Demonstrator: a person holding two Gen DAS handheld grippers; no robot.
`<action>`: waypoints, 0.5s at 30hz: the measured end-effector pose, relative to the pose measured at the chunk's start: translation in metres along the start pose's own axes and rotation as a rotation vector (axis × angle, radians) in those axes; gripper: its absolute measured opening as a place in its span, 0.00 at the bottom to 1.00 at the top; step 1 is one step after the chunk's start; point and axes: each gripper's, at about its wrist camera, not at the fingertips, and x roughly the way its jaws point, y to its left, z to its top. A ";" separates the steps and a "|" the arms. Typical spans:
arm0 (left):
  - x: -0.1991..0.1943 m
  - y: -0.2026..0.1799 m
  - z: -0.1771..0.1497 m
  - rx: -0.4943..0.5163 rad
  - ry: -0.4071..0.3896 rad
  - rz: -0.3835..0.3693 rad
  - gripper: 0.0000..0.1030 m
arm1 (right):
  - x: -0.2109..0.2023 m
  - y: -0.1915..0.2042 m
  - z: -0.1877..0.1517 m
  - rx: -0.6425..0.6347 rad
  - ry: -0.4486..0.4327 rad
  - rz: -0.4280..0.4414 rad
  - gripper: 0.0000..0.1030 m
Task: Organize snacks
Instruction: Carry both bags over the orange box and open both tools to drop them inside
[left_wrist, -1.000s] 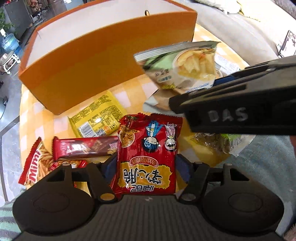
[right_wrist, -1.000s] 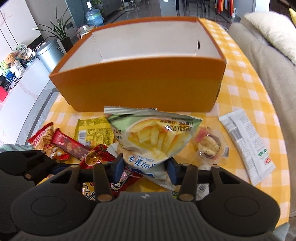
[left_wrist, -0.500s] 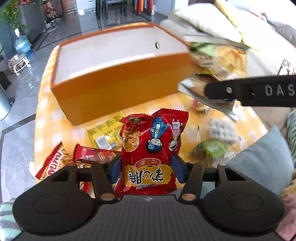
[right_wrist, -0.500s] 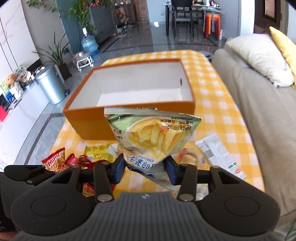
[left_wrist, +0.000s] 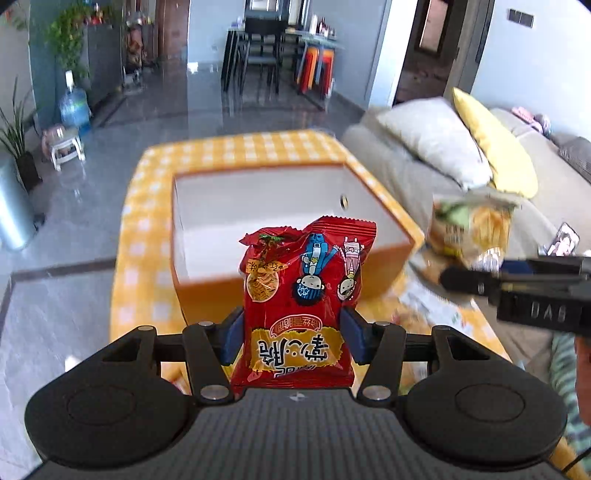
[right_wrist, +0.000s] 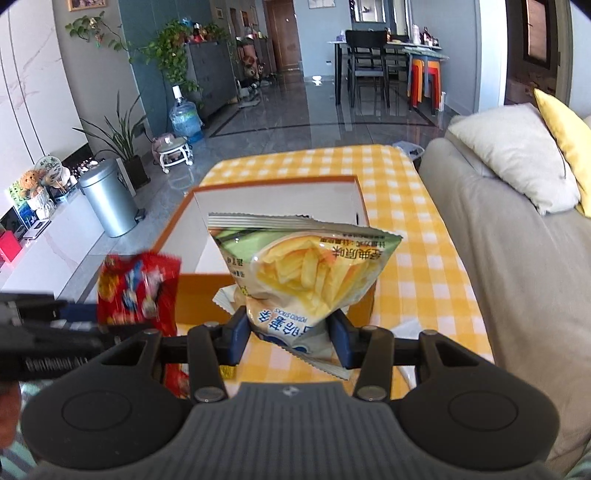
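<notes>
Snacks are both off the bench now: a second ago the red noodle-snack bag (left_wrist: 301, 302) lay flat among the other packets and the green potato-stick bag (right_wrist: 303, 273) hung low just in front of the orange box (left_wrist: 207, 295); now both hang in the air with the box's white inside open below and ahead. Left claw (left_wrist: 291, 338) has the red bag between its blue pads, which press its lower sides; the jaws are closing a little more, at a middling width. Right claw (right_wrist: 291, 334) pinches the green bag narrow at its bottom end, unchanged, and the bag stands upright above it. In the left wrist view the green bag and right claw sit at 3 o'clock, blurred; in the right wrist view the red bag sits at 9 o'clock. The box sits on the yellow checked bench (right_wrist: 406, 236) at 12 o'clock from both claws and looks empty as far as visible. Judgement: pick-up of both bags is done and next is carrying them over the near wall and dropping them in. The puffy red bag may slip.
</notes>
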 end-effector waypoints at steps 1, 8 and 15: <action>-0.001 0.000 0.005 0.003 -0.014 0.004 0.60 | 0.000 0.001 0.003 -0.006 -0.004 0.001 0.43; 0.003 0.001 0.039 0.028 -0.090 0.030 0.60 | 0.008 0.003 0.018 -0.012 0.003 0.035 0.43; 0.020 0.011 0.068 0.046 -0.101 0.053 0.59 | 0.034 0.006 0.046 -0.030 0.018 0.062 0.43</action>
